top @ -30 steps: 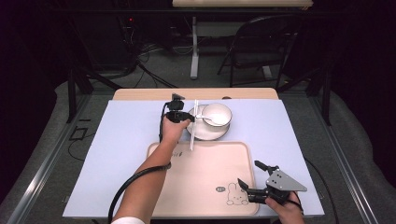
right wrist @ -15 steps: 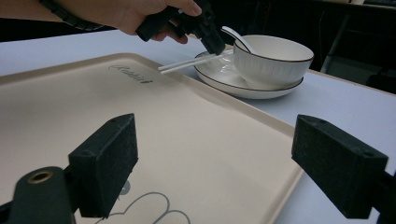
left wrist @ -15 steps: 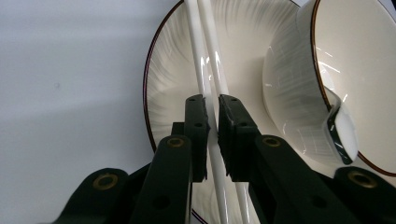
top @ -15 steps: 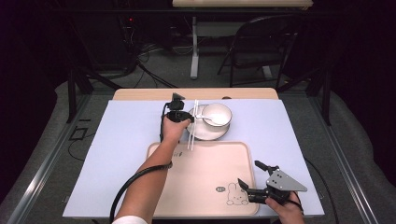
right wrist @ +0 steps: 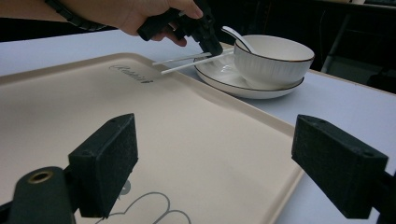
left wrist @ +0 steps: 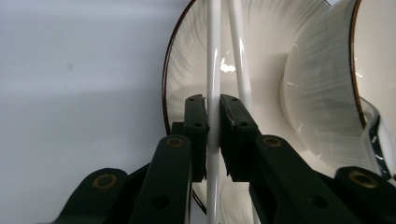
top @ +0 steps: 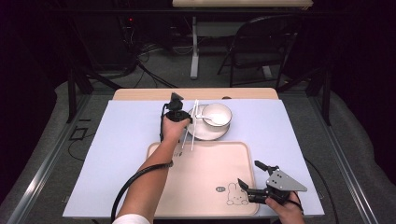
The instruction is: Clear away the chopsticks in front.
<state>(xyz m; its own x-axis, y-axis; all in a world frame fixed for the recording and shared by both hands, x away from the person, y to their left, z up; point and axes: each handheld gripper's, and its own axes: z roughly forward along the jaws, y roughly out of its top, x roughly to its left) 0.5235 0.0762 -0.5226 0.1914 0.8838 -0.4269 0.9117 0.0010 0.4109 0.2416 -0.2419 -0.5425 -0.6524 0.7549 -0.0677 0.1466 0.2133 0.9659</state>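
Two arms reach in; left gripper [top: 183,116] clamps one chopstick [left wrist: 213,70]; right gripper [top: 254,179] gapes above tray [top: 205,161].

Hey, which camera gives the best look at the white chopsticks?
The left gripper view: one of the chopsticks runs close-up between the left tongs, pinched by the pads. The high view shows both sticks small, lying across the plate rim. The right gripper view shows them from the side, farther off.

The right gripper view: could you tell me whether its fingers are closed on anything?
No, the right gripper has its fingers standing wide apart above the tray, with nothing between them.
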